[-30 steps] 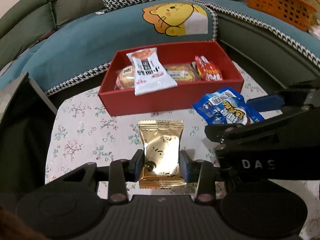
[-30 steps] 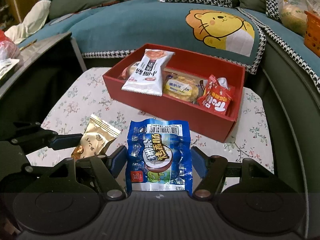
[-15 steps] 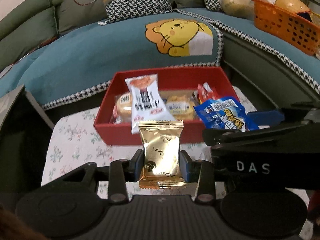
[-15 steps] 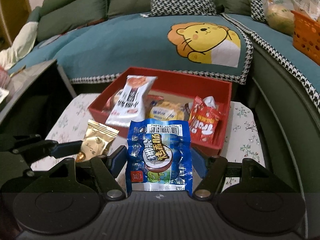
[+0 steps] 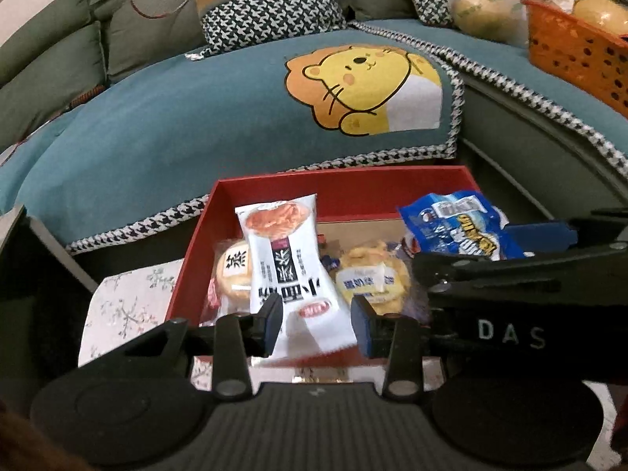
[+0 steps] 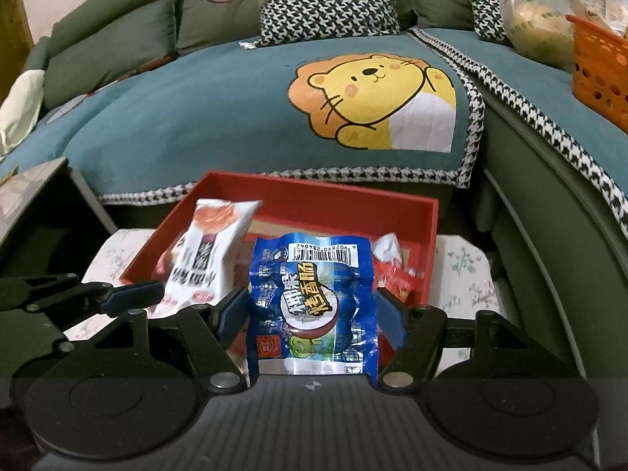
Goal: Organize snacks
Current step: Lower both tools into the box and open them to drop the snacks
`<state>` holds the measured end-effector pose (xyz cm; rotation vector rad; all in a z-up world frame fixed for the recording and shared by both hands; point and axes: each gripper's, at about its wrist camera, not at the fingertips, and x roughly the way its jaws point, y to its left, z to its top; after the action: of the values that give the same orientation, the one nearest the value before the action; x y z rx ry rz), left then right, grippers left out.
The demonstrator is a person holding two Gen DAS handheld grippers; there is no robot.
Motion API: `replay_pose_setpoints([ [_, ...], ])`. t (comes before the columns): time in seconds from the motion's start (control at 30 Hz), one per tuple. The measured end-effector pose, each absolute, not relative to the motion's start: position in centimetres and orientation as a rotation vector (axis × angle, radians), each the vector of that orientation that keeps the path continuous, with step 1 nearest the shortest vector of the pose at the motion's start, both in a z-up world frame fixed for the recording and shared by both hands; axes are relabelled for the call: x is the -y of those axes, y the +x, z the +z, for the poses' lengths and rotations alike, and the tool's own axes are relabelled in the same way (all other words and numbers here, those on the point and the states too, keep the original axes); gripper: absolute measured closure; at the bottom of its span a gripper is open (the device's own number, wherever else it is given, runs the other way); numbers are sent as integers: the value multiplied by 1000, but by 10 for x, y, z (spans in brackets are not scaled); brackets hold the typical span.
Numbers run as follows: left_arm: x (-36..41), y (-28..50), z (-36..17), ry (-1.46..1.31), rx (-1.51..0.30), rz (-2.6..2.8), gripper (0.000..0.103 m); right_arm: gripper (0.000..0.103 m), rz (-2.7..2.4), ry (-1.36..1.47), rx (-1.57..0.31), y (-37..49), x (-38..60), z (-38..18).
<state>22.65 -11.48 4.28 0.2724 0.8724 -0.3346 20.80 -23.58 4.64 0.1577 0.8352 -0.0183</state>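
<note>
While the right gripper (image 6: 312, 310) pinches the blue pack (image 6: 314, 306) over the front of the red box (image 5: 188, 274), that pack is not in yet. The white pack (image 5: 286, 267), a yellow pack (image 5: 373, 278) and a red pack (image 6: 396, 278) already lie inside. I think dropping the blue one is what is left. My left gripper (image 5: 316, 324) has its jaws pulled in. The white pack's bottom shows between them, and I cannot tell if they pinch it. I read "DAS" on the right gripper. The packs have Chinese words, and the blue one has a barcode.
</note>
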Motion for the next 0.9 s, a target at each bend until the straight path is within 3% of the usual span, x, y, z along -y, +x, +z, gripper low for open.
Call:
replay_pose_setpoints([
  [0.2,98,215,29,289,-969,-382,31,28,-30,172,-848,221,247,35],
  [0.33,91,201,12,293,-1040,-386,21,28,-30,184,-855,217,250,35],
  [0.5,93,216,-33,255,-1153,-343,21,28,3,156,-861,207,239,39],
  [0.53,92,218,-38,245,-1158,-333,15,28,7,149,-861,205,238,39],
  [0.7,91,216,-36,222,-1148,-341,32,28,12,141,-874,208,237,37],
  [0.9,83,203,-32,214,-1164,-323,33,28,22,137,-867,208,233,39],
])
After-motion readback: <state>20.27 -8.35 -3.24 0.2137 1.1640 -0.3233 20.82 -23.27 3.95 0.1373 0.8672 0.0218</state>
